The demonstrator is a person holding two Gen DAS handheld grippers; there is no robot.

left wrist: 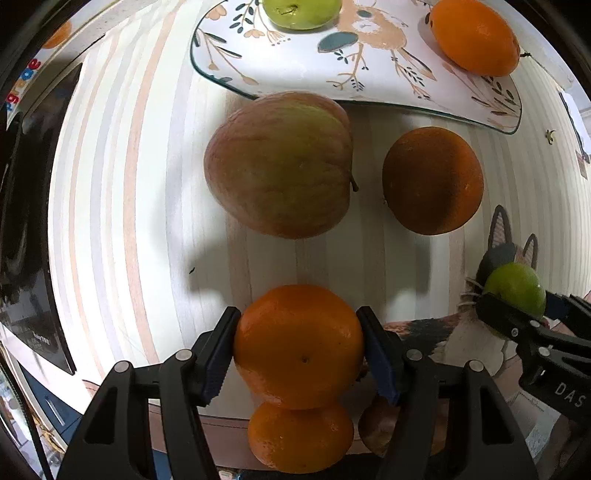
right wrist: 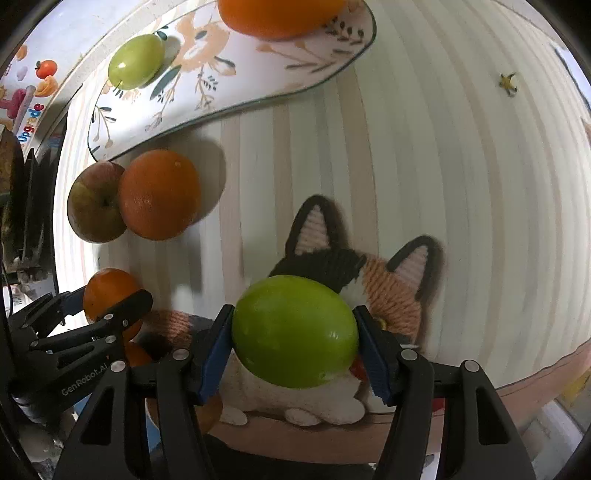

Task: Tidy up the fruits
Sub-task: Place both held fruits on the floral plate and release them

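My left gripper (left wrist: 299,347) is shut on an orange (left wrist: 299,343), held above the striped table; it also shows in the right wrist view (right wrist: 110,299). My right gripper (right wrist: 293,332) is shut on a green fruit (right wrist: 295,332), also seen in the left wrist view (left wrist: 515,288). A red-green apple (left wrist: 277,162) and a second orange (left wrist: 432,181) lie on the table ahead, just before a floral plate (left wrist: 369,66). The plate holds a green fruit (left wrist: 303,13) and an orange (left wrist: 474,37).
A cat-shaped woven mat (right wrist: 369,280) lies under my right gripper. Another orange (left wrist: 299,439) and a brownish fruit (left wrist: 376,428) sit low beneath my left gripper. A dark screen (left wrist: 33,221) stands past the table's left edge.
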